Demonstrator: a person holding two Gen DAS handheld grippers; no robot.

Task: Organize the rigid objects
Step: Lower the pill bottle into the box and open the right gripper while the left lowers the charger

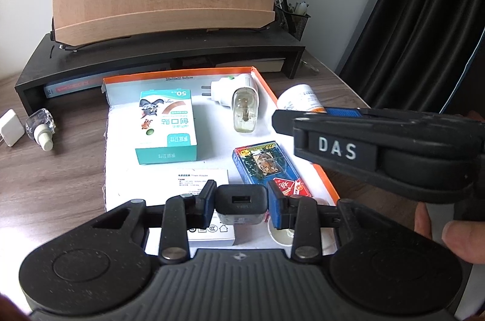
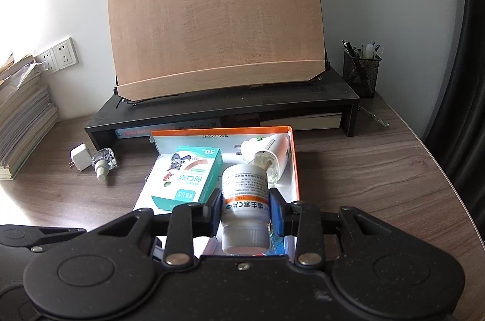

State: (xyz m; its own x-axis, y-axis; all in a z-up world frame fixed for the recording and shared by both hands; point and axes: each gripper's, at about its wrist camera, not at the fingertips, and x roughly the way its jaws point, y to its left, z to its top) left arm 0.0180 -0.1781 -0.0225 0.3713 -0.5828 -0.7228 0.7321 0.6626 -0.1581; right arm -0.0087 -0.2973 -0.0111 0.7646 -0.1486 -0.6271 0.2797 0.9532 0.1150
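Wood-grain desk (image 2: pixel 379 169) against a white wall, with a black monitor riser (image 2: pixel 230 106) carrying a tilted wooden board (image 2: pixel 215 15), a mesh pen holder (image 2: pixel 362 72) at the right and a stack of books (image 2: pixel 21 115) at the left. Centre: an orange-rimmed shallow box (image 1: pixel 303 136) serving as the collecting tray. Already inside it lie a teal plaster carton (image 1: pixel 166 127), a plug-in vaporiser with its clear bottle (image 1: pixel 239 103), a blue pack of playing cards (image 1: pixel 266 169) and a white adapter carton (image 1: pixel 206 184); a round white object beneath the near fingers is too hidden to identify. The left gripper (image 1: pixel 241 204) pinches a black USB charger (image 1: pixel 241 203) between its pads, held above the near end of the box over the adapter carton. The right gripper (image 2: pixel 245 215) is clamped on a white pill bottle (image 2: pixel 244 200), lying on its side with the cap toward the camera, over the box interior near the right wall; whether it touches the floor of the box cannot be told. Outside the box, at the left on the desk, remain a white wall charger (image 2: pixel 79 158) and a small clear bottle (image 2: pixel 103 162), touching or nearly so. By judgement the task is well past halfway: four or more items are stowed, two are in hand awaiting release, and two are yet to be collected.
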